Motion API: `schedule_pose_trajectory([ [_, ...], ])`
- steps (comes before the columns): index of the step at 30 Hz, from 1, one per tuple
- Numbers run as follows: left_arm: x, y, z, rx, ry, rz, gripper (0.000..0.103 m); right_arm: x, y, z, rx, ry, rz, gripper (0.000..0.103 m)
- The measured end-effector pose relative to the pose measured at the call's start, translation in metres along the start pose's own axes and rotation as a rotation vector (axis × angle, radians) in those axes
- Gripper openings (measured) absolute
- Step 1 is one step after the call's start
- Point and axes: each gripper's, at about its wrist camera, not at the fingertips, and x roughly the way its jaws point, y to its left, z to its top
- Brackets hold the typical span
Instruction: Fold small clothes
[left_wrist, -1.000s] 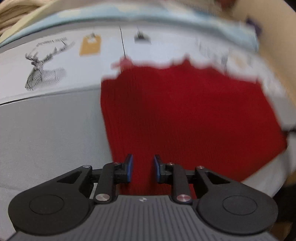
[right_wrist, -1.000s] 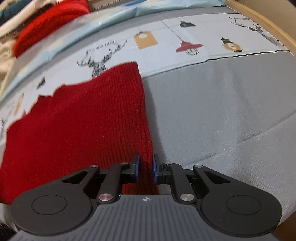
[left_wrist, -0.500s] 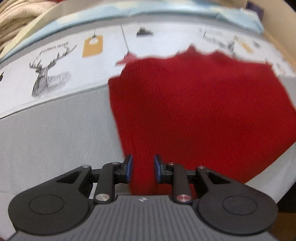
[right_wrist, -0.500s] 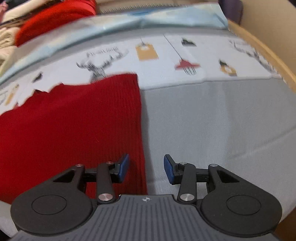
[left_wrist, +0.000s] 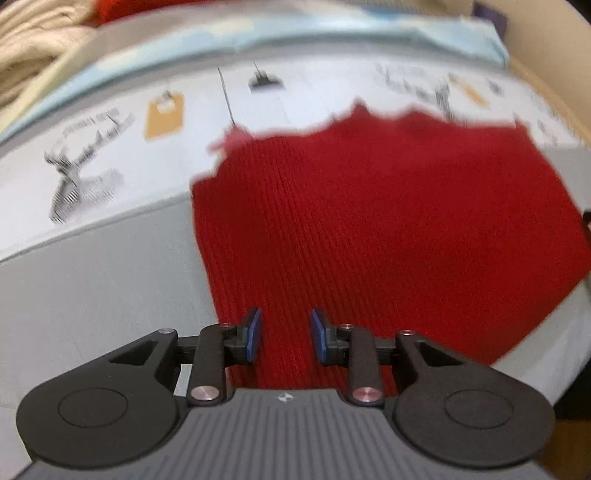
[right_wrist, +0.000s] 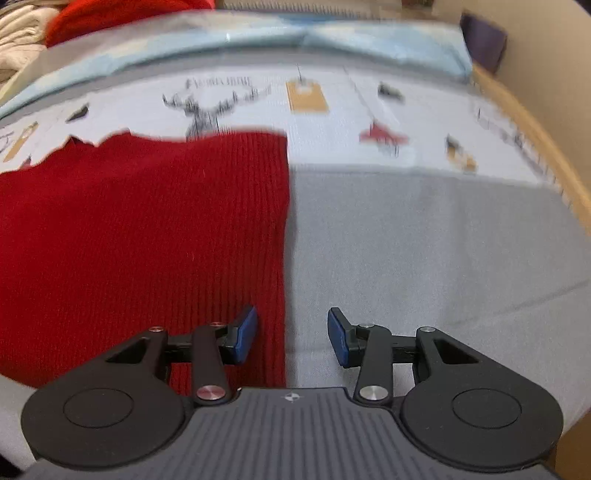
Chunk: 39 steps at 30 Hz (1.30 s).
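**Red knit garment, flat on bed cover**

Red ribbed garment (left_wrist: 369, 229): spread flat on grey cover (right_wrist: 424, 240), far edge reaching the printed white band (right_wrist: 332, 122). Left gripper (left_wrist: 284, 338): over the garment's near left part, blue pads apart with red fabric showing between them; actual grip cannot be told. Right gripper (right_wrist: 291, 334): jaws wide apart, straddling the garment's right edge, holding nothing. Behind: pale blue sheet (right_wrist: 258, 37), heaped clothes (left_wrist: 33, 44).

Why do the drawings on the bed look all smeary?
Left wrist view: motion blur smears the deer print and the red sweater's far edge, while the left gripper stays sharp. Right wrist view: the prints blur too, and the fisheye lens bends the wooden bed edge.
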Motion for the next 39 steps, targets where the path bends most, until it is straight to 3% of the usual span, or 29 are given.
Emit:
schedule_pose_trajectory([
  [4,-0.023,-0.001,0.003,0.053,-0.158,0.159,0.033,-0.024,0.021,0.007,-0.089,-0.158,-0.068,0.045],
  [9,-0.069,0.012,0.007,-0.055,-0.291,0.161,0.034,-0.05,0.046,0.008,-0.102,-0.278,-0.013,0.045],
  [13,-0.108,0.01,-0.001,-0.06,-0.371,0.229,0.035,-0.062,0.067,0.001,-0.069,-0.308,0.053,0.045],
  [16,-0.134,0.008,-0.017,-0.055,-0.42,0.211,0.045,-0.067,0.084,-0.011,-0.037,-0.299,0.106,0.046],
  [18,-0.14,0.012,-0.028,-0.08,-0.411,0.183,0.05,-0.07,0.1,-0.019,-0.055,-0.291,0.117,0.046],
  [21,-0.127,0.028,-0.047,-0.212,-0.337,0.129,0.05,-0.073,0.125,-0.032,-0.121,-0.288,0.122,0.046],
  [24,-0.118,0.039,-0.056,-0.293,-0.254,0.151,0.05,-0.075,0.143,-0.041,-0.172,-0.283,0.12,0.046],
  [32,-0.124,0.064,-0.066,-0.373,-0.231,0.147,0.05,-0.074,0.182,-0.057,-0.191,-0.242,0.152,0.045],
  [34,-0.124,0.07,-0.068,-0.381,-0.225,0.145,0.05,-0.076,0.198,-0.059,-0.178,-0.23,0.193,0.04],
  [36,-0.125,0.076,-0.071,-0.388,-0.22,0.144,0.05,-0.077,0.218,-0.06,-0.173,-0.208,0.249,0.028],
  [39,-0.131,0.089,-0.078,-0.405,-0.227,0.142,0.05,-0.081,0.254,-0.06,-0.19,-0.205,0.304,0.028],
])
